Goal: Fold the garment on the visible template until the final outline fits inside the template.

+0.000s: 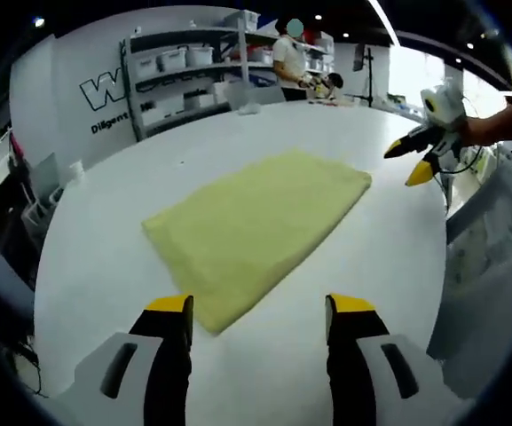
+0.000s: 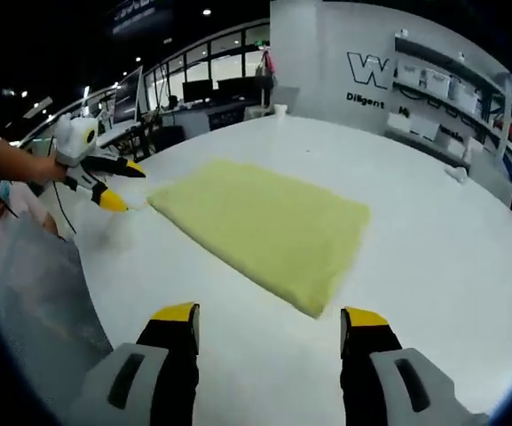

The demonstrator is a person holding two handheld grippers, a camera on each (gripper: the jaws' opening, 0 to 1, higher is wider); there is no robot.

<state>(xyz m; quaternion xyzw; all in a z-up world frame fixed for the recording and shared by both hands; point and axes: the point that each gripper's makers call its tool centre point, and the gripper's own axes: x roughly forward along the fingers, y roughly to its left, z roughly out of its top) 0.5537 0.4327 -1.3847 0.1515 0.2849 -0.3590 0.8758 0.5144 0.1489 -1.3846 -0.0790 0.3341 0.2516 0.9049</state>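
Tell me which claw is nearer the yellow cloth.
Left, narrowly. The left claw hovers just off one corner of the cloth; the right claw hangs slightly farther off another corner.

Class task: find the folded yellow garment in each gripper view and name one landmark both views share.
Left gripper view: yellow garment lies mid-picture on the white table, above the jaws.
Right gripper view: yellow garment lies mid-picture, just above the jaws.
Shared landmark: the white wall with black lettering.

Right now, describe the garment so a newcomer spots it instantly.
Find the big white table. Near its middle lies the garment, folded into a flat rectangle. It is the one pale yellow thing on the white surface, between both open grippers.
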